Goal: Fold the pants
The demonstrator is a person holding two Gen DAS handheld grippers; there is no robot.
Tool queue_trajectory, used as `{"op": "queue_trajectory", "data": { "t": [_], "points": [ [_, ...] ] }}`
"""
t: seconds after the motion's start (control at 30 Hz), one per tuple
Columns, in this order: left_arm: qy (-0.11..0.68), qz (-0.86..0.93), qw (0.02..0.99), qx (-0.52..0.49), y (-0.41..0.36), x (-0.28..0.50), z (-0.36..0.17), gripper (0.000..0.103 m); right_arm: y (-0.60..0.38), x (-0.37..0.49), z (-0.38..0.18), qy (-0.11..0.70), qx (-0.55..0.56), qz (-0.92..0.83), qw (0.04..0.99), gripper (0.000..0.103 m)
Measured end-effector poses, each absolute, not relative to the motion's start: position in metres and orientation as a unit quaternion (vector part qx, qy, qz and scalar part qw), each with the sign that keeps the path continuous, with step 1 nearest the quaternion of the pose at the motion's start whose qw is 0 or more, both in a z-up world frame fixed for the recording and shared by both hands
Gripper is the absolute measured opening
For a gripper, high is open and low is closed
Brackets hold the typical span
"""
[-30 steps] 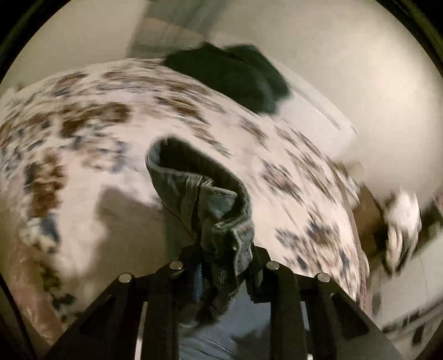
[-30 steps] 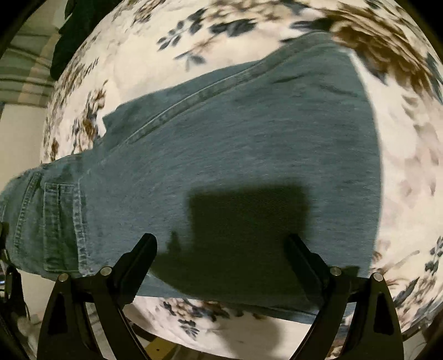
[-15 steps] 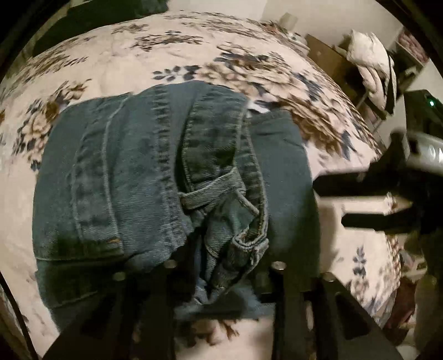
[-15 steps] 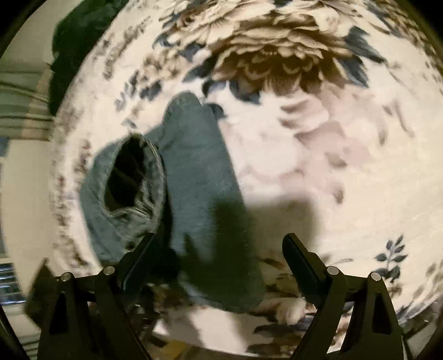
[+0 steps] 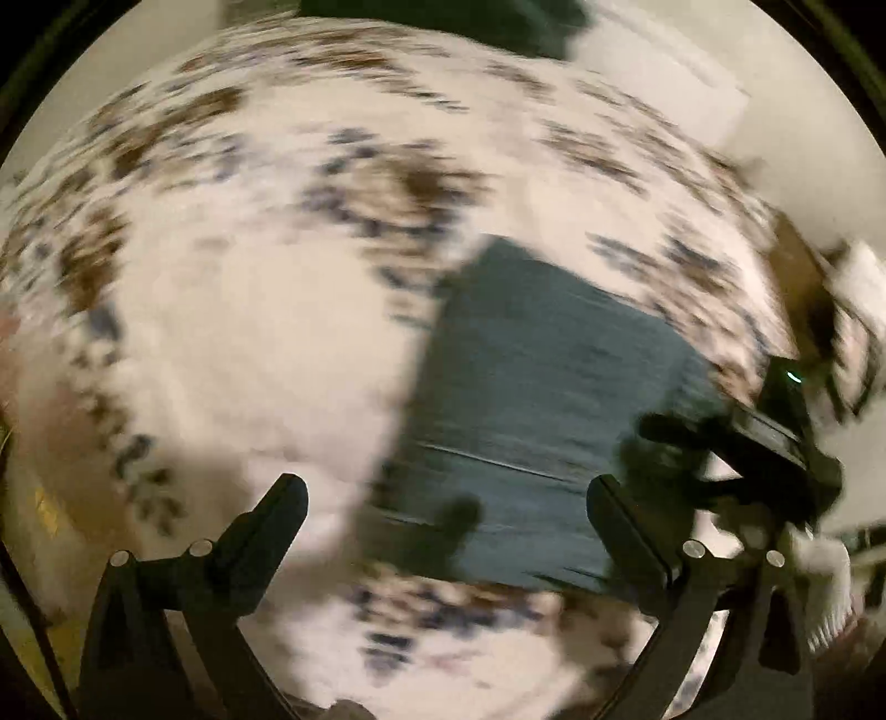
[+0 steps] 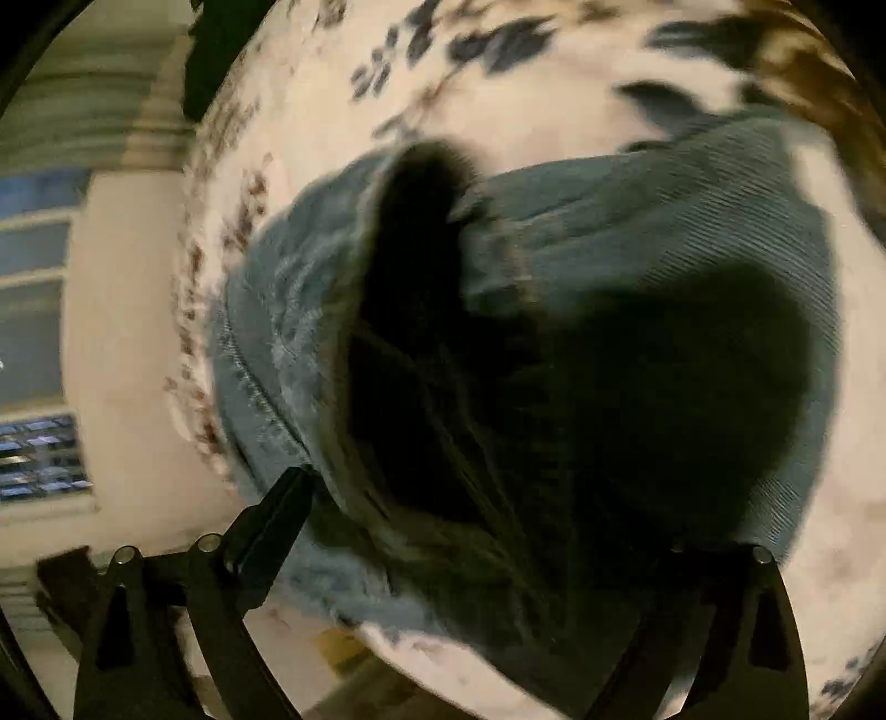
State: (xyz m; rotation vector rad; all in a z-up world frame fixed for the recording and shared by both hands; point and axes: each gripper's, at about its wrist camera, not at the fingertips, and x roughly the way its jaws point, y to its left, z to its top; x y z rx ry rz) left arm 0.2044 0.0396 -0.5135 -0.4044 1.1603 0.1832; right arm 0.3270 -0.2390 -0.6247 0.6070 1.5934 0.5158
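Observation:
Blue jeans lie folded on a floral bedspread; the left wrist view is heavily blurred. My left gripper hangs above the jeans' near left edge. Its jaws are opening wide and press on nothing; only bedspread and the denim edge show in the gap. My right gripper shows at the jeans' right side. In the right wrist view, the right gripper stands open close over the jeans, above a dark gaping opening in the denim. Its right finger is lost in shadow.
A dark green garment lies at the far end of the bed. The bed's edge drops off to the left in the right wrist view, with a wall and window beyond. White clutter sits off the bed's right side.
My left gripper let go of the bunched waistband and spread wide, and its view swung off the jeans to their left. My right gripper moved in close over the denim opening.

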Motion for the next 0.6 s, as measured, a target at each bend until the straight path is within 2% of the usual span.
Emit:
{"op": "queue_trajectory", "data": {
  "t": [0.03, 0.07, 0.1, 0.17, 0.2, 0.37, 0.5, 0.57, 0.6],
  "points": [
    [0.547, 0.106, 0.809, -0.187, 0.052, 0.205, -0.519, 0.103, -0.232, 0.328, -0.622, 0.689, 0.253, 0.226, 0.64, 0.09],
    [0.545, 0.118, 0.809, -0.187, 0.06, 0.206, -0.521, 0.103, -0.224, 0.327, -0.617, 0.685, 0.232, 0.221, 0.654, 0.07],
    [0.543, 0.122, 0.81, -0.185, 0.065, 0.205, -0.521, 0.103, -0.222, 0.325, -0.613, 0.688, 0.226, 0.218, 0.655, 0.044],
    [0.538, 0.128, 0.813, -0.181, 0.072, 0.206, -0.518, 0.103, -0.23, 0.318, -0.598, 0.67, 0.251, 0.219, 0.663, 0.026],
    [0.534, 0.126, 0.816, -0.183, 0.073, 0.208, -0.516, 0.103, -0.24, 0.312, -0.583, 0.658, 0.261, 0.214, 0.673, 0.021],
    [0.529, 0.076, 0.823, -0.191, 0.052, 0.234, -0.507, 0.103, -0.309, 0.28, -0.525, 0.619, 0.274, 0.142, 0.722, 0.019],
    [0.543, 0.026, 0.817, -0.195, 0.024, 0.258, -0.512, 0.103, -0.381, 0.256, -0.537, 0.635, 0.289, 0.044, 0.715, 0.019],
    [0.55, 0.005, 0.812, -0.193, 0.01, 0.273, -0.519, 0.103, -0.4, 0.246, -0.568, 0.671, 0.268, 0.004, 0.692, 0.023],
    [0.557, -0.006, 0.808, -0.19, 0.002, 0.283, -0.524, 0.103, -0.409, 0.243, -0.581, 0.683, 0.277, 0.002, 0.676, 0.033]
  ]
}}
